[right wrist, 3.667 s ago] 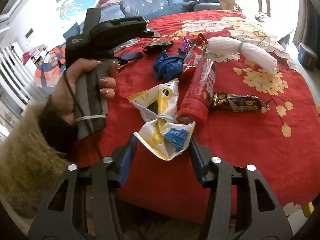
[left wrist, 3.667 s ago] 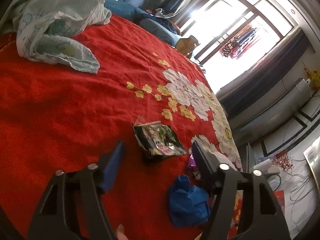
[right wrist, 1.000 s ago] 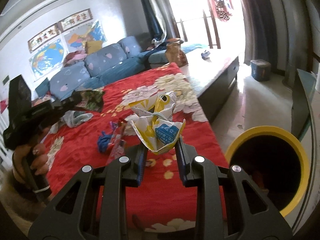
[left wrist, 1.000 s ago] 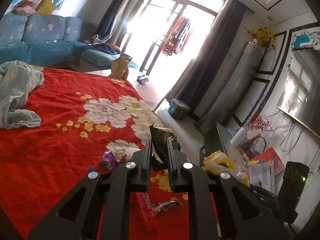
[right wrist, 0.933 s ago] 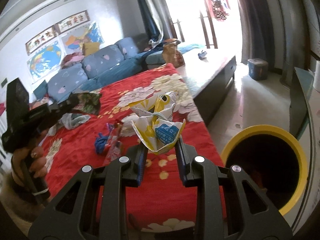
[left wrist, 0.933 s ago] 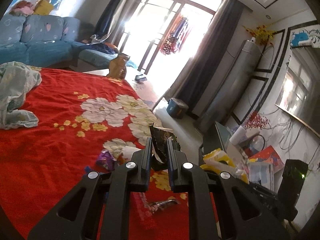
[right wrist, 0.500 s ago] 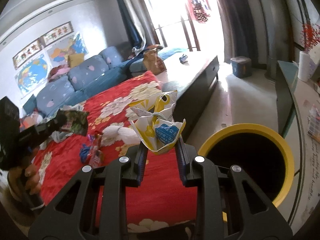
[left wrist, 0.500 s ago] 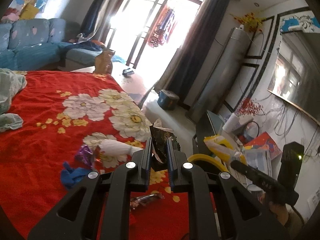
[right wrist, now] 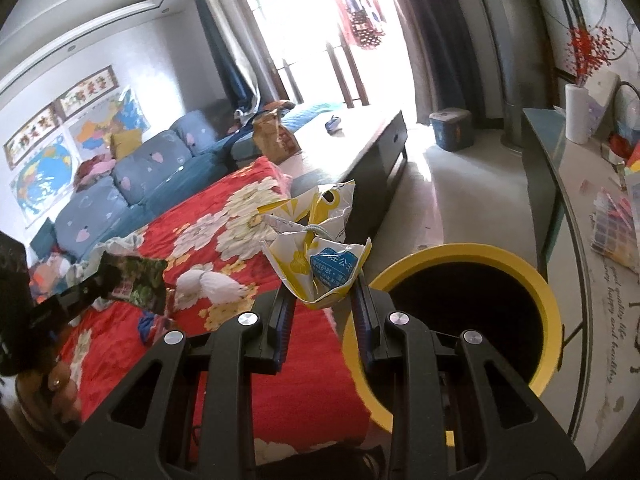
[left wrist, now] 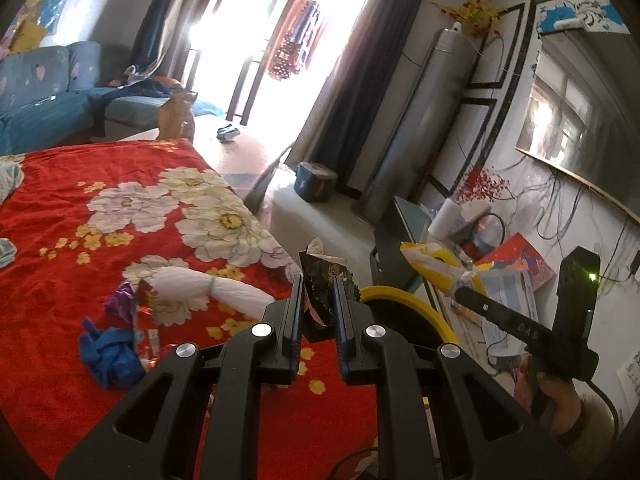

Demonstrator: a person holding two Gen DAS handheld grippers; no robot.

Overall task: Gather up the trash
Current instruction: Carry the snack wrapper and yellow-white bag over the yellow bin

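My left gripper (left wrist: 318, 286) is shut on a dark green snack wrapper (left wrist: 323, 280), held in the air above the edge of the red floral bed. My right gripper (right wrist: 322, 286) is shut on a crumpled yellow-and-white wrapper (right wrist: 316, 248) with a blue label, just left of the yellow-rimmed bin (right wrist: 464, 280). The bin's rim (left wrist: 404, 300) also shows past my left fingers. The right gripper with its yellow wrapper (left wrist: 436, 266) shows at the right of the left wrist view. The left gripper with the green wrapper (right wrist: 140, 280) shows at the left of the right wrist view.
On the red bedspread (left wrist: 60, 280) lie a white bundle (left wrist: 200, 284), a blue crumpled piece (left wrist: 108, 352) and a purple wrapper (left wrist: 122, 300). A dark low table (right wrist: 380, 152) stands beyond the bed. A glass-topped desk (right wrist: 568, 184) with clutter is at the right.
Both grippers, each shut on its wrapper, have moved from over the bed toward the yellow bin, which now looks larger and closer.
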